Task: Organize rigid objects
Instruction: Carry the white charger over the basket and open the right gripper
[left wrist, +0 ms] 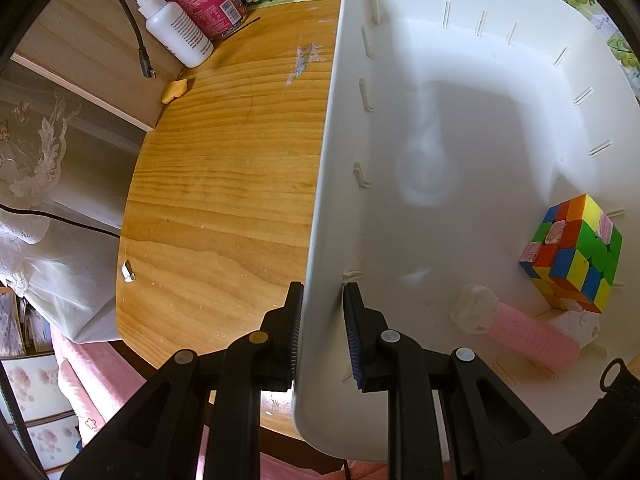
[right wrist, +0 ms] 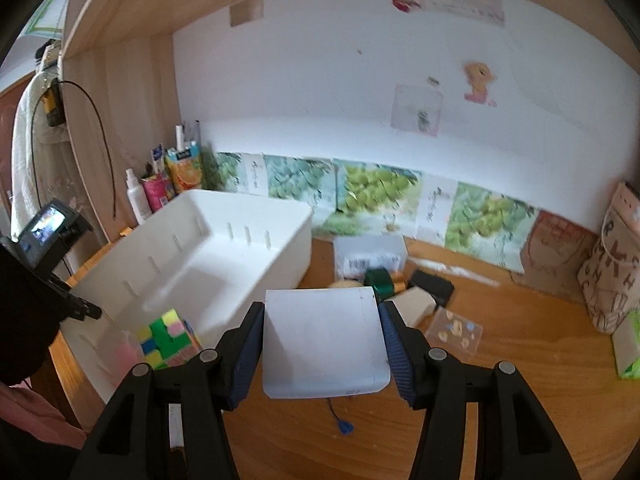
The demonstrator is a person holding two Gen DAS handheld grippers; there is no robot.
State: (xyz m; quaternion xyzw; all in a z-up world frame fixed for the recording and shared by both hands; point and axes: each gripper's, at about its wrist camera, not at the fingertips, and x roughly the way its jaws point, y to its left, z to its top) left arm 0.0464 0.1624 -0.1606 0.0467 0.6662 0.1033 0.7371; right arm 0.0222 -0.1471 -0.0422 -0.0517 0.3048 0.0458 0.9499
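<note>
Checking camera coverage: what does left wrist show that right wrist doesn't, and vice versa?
Left wrist only: the left gripper clamped on the white bin wall, and a yellow scrap on the desk by the side panel.

Right wrist only: the right gripper holding a white box above the desk, plus a clutter pile behind it.

Both: the bin, the colour cube inside it, a pink item beside the cube, and the white spray bottle.

1. The left wrist camera looks steeply down past the left gripper [left wrist: 322,332], very close to the white bin [left wrist: 320,200] wall.
2. The right wrist camera faces forward, slanting down over the right gripper [right wrist: 322,340].
3. Both views share the bin [right wrist: 240,216] and the puzzle cube [left wrist: 574,252] [right wrist: 168,338].
</note>
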